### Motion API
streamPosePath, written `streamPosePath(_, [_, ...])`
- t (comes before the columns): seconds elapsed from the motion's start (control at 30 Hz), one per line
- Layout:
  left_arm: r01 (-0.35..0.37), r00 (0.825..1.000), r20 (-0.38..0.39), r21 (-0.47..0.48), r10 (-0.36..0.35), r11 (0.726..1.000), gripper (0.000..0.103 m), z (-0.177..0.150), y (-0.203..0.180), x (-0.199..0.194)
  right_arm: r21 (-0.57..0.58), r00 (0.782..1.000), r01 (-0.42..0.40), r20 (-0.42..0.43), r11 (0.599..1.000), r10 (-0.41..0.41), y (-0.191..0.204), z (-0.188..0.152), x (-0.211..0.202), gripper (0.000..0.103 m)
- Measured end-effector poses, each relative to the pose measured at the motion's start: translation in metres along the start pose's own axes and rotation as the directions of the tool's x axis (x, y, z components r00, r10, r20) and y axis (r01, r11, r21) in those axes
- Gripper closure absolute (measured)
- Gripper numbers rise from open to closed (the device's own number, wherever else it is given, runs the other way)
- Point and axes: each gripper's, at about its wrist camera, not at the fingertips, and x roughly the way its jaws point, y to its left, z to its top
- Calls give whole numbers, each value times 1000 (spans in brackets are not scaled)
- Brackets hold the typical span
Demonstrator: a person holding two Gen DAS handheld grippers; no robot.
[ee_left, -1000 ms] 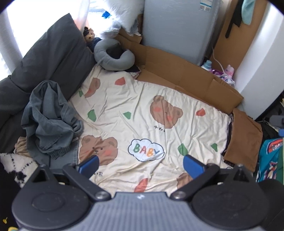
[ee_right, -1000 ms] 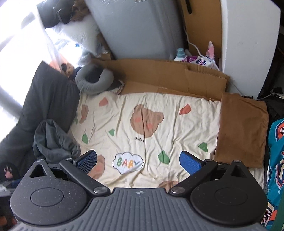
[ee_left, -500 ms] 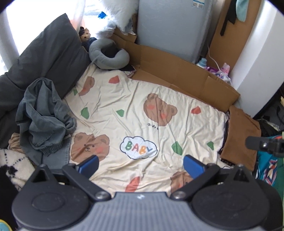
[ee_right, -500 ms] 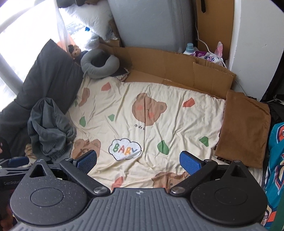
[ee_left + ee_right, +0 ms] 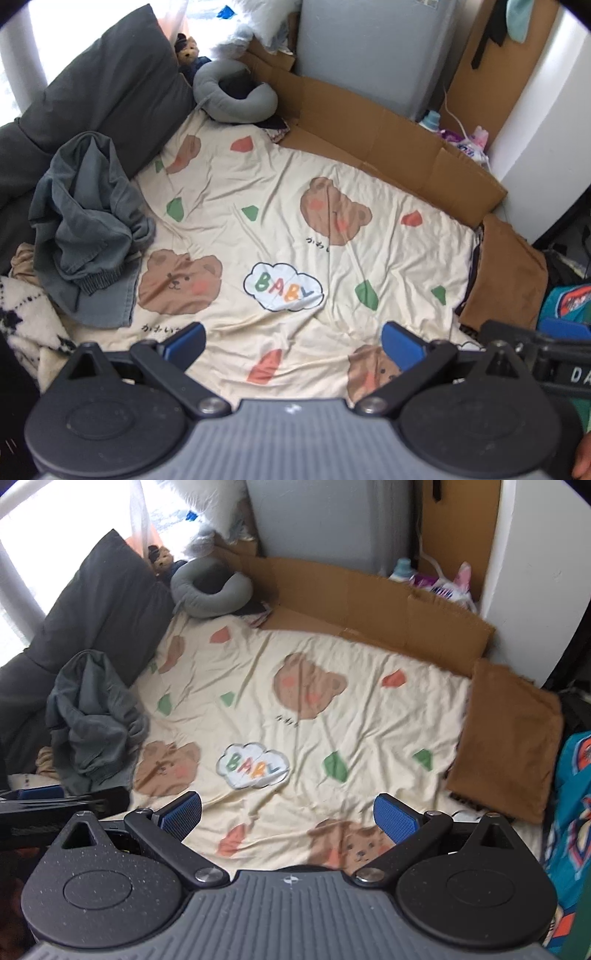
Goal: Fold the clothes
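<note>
A crumpled grey-green garment [image 5: 86, 218] [image 5: 92, 720] lies in a heap at the left side of the cream bear-print sheet [image 5: 288, 229] [image 5: 295, 716]. A brown folded cloth [image 5: 506, 273] [image 5: 509, 738] rests at the sheet's right edge. My left gripper [image 5: 293, 341] hovers open over the sheet's near edge, holding nothing. Likewise my right gripper [image 5: 290, 812] is open and empty above the near edge. Each gripper shows at the side of the other's view: the right gripper [image 5: 546, 354] and the left gripper [image 5: 55, 801].
Dark grey pillows [image 5: 96, 99] line the left side. A grey neck pillow [image 5: 236, 96] and a small teddy [image 5: 186, 51] sit at the far left corner. Cardboard [image 5: 384, 140] borders the far side before a grey cabinet [image 5: 369, 48]. A white patterned fabric [image 5: 22, 314] lies near left.
Both grippers have shifted so that the sheet sits lower and nearer in view, and each gripper has come into the other's view. Both stay open and the clothes have not moved.
</note>
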Motion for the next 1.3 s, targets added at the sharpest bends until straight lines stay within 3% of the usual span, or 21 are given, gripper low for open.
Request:
streamPosePath(0.13, [-17,1000,15,26,17,1000,1,-3,-5,4,16,1000,3,24,1000,-4,-3,-2,-1,1])
streamPosePath(0.3, [-20,1000,5,-1,20,1000,1,-1,-1,13,4,1000,-16,1,1000,16,-7,-2,4,1])
streamPosePath(0.43, [-27,1000,-7,31,27,999,1,1,-7,16,9,1000,-22,-13,1000,22,-9,-3,7,1])
streamPosePath(0.83, [-26,999,-24,47,27,999,2,3,-8,20,-24,1000,14,-14,1000,-15,-5,-2,7,1])
streamPosePath(1.3, [-41,999,12,47,41,998,2,1,-10,14,-27,999,25,-20,999,-26,-8,-1,8,1])
